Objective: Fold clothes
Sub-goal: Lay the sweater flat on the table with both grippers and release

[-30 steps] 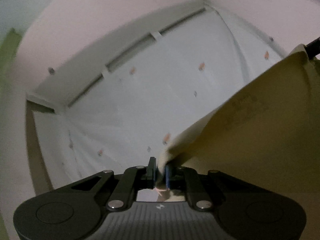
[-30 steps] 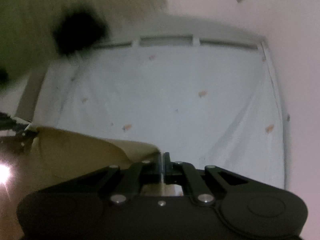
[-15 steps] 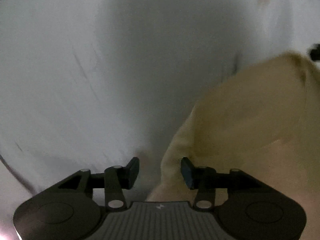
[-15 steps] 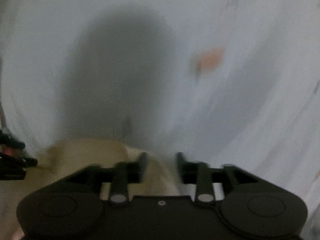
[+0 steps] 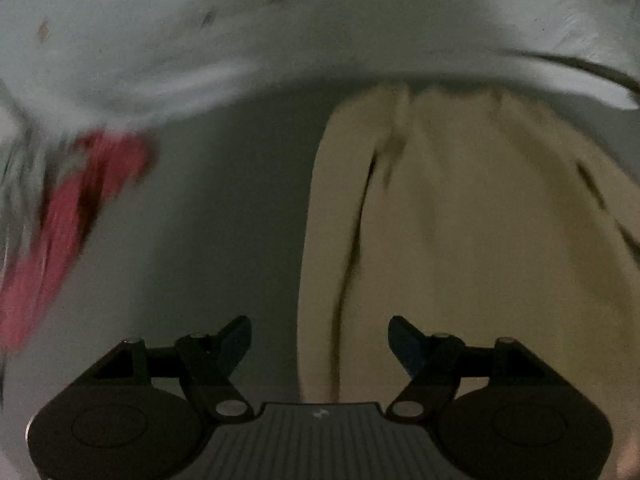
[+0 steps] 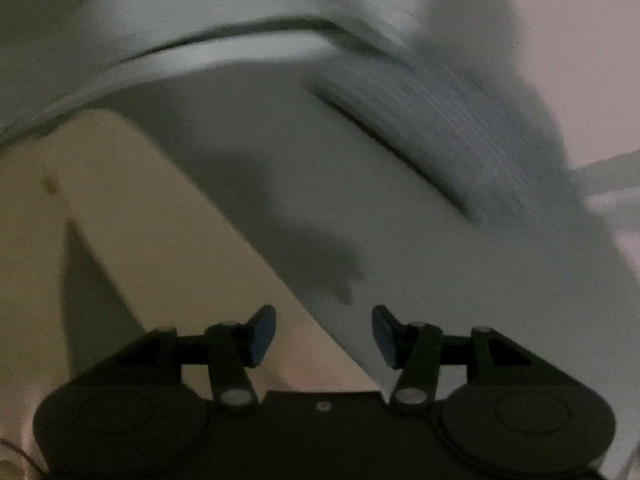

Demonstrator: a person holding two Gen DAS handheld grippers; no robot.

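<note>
A cream garment (image 5: 460,220) lies spread on the white bedsheet (image 5: 224,220); its left edge runs down toward my left gripper (image 5: 320,342). That gripper points down at the bed, its jaws opening wide, the pads clear of the cloth. In the right wrist view the same cream garment (image 6: 132,240) fills the lower left, its right edge slanting under my right gripper (image 6: 324,332). Those jaws are opening too, with nothing pinched between the pads. Both views are blurred by motion.
A red and white striped garment (image 5: 68,216) lies on the sheet to the left. A folded grey ribbed garment (image 6: 460,140) rests on the bed to the right. A pale pink wall (image 6: 580,40) shows at the upper right.
Both grippers held the cream garment's edge up in the air, then swung down toward the bed, opened and let the cloth go; it now lies flat on the sheet.
</note>
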